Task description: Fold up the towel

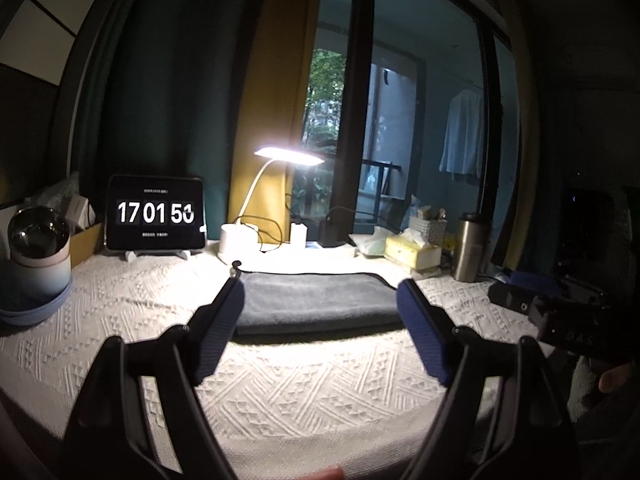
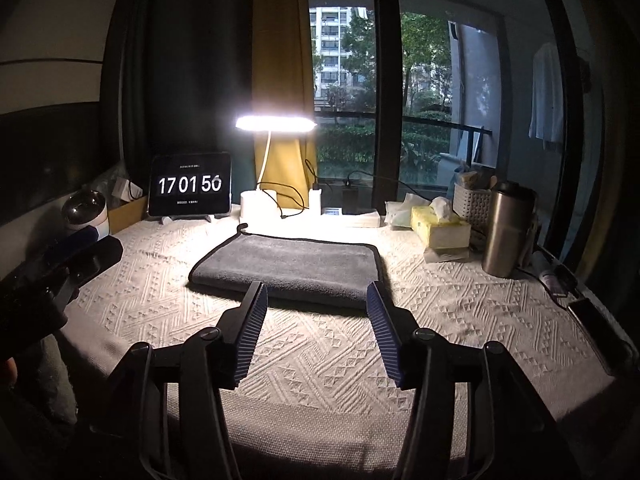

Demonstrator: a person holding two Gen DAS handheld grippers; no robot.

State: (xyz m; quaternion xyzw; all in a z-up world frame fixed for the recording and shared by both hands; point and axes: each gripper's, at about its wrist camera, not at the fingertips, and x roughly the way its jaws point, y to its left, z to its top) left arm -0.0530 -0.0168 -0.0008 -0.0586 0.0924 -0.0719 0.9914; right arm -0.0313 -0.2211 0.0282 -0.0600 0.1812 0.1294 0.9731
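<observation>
The dark grey plush towel with black piping [image 2: 286, 270] lay flat near the middle of the tabletop covered by a cream textured cloth [image 2: 460, 312], under the lit white desk lamp [image 2: 276, 123]. It looked already doubled: the near edge was a thick rounded fold and the shape a tidy rectangle, so at least one fold seemed done, and whether a further fold was wanted could not be told. Its long axis ran left to right across the tabletop, roughly parallel to the window, with a small hanging loop at the far left corner. The left tool [image 1: 320, 300] hovered just short of the towel's near edge, its blue-padded fingers spread wide and holding nothing. The right tool [image 2: 316, 300] hung likewise, parted and empty. Behind stood a black tablet showing a clock [image 2: 190, 186], a yellow tissue box [image 2: 440, 228] and a steel tumbler [image 2: 506, 232].
</observation>
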